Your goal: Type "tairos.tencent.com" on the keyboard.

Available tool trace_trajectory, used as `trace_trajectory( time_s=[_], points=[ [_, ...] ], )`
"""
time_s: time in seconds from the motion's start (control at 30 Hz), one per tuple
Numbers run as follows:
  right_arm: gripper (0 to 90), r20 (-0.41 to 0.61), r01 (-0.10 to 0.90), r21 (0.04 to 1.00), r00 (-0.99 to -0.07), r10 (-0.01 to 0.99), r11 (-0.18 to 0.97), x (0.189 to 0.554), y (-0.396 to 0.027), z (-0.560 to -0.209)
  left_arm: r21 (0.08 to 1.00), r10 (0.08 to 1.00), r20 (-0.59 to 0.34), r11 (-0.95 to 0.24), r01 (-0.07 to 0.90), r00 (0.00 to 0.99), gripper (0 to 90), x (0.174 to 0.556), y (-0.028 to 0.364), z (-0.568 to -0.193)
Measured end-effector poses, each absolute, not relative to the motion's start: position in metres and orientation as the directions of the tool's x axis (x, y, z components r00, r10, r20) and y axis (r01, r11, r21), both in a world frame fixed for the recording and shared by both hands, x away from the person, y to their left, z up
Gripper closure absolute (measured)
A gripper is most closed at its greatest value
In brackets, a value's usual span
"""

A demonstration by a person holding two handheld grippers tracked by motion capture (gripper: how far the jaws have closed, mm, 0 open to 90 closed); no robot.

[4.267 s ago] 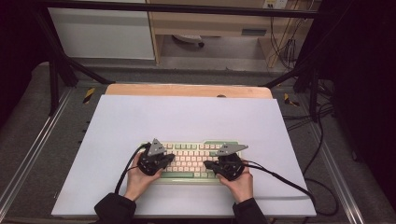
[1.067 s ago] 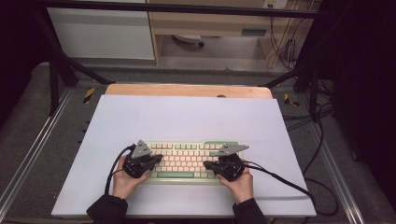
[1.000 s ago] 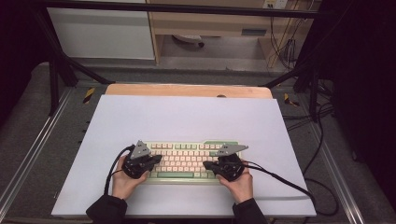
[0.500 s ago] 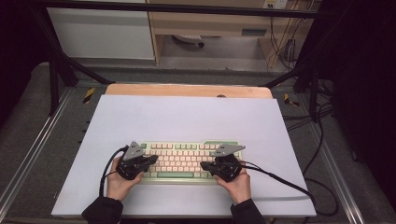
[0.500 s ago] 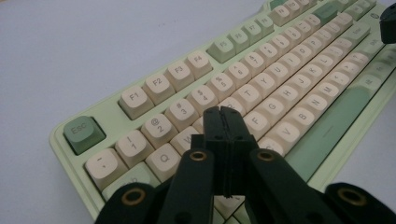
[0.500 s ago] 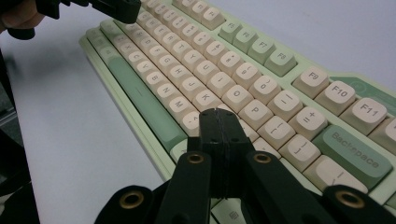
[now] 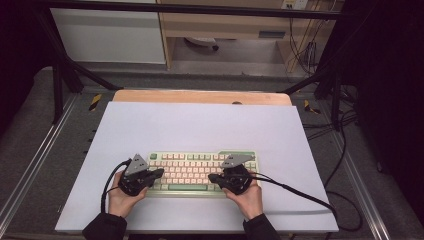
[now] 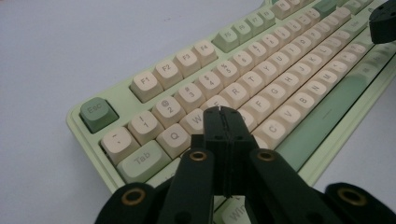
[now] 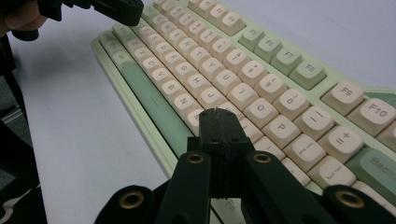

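A pale green keyboard with cream keys lies on a white sheet, near its front edge. My left gripper is shut and empty. It hovers low over the keyboard's left end, its tip above the keys just right of Q. My right gripper is also shut and empty. It points left across the right half, tip over the keys below O and P. A hand holds each gripper. The right gripper appears far off in the left gripper view, and the left gripper in the right gripper view.
A wooden board edge runs behind the white sheet. Black cables trail from the right gripper across the sheet's right front, and a cable loop hangs by the left hand. Metal rails flank the table.
Since the earliest frame my left gripper has shifted left along the keyboard toward its left end. The right gripper has edged slightly left. Both jaws stay shut.
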State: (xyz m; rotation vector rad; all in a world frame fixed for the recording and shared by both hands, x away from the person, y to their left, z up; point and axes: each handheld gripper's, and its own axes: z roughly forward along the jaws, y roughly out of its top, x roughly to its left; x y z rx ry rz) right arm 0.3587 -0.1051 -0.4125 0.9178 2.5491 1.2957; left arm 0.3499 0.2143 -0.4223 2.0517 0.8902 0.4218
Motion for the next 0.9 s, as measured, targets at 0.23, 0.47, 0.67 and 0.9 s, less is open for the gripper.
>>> trace_trajectory(
  time_s=[0.23, 0.47, 0.67, 0.9],
  points=[
    [90.0, 0.147, 0.450, 0.771, -0.815, 0.561, 0.451, 0.360, -0.088, -0.413, 0.808, 0.729, -0.027, -0.387, 0.444, 0.684, 89.7, 0.349, 0.220, -0.423],
    [90.0, 0.165, 0.454, 0.767, -0.822, 0.544, 0.453, 0.365, -0.069, -0.419, 0.810, 0.733, -0.033, -0.379, 0.448, 0.679, 89.7, 0.350, 0.223, -0.423],
    [90.0, 0.177, 0.462, 0.769, -0.818, 0.547, 0.442, 0.369, -0.063, -0.423, 0.808, 0.733, -0.033, -0.381, 0.449, 0.680, 89.7, 0.350, 0.223, -0.424],
    [90.0, 0.192, 0.477, 0.759, -0.814, 0.548, 0.443, 0.370, -0.059, -0.430, 0.810, 0.734, -0.033, -0.378, 0.449, 0.678, 89.7, 0.350, 0.224, -0.423]
  ],
)
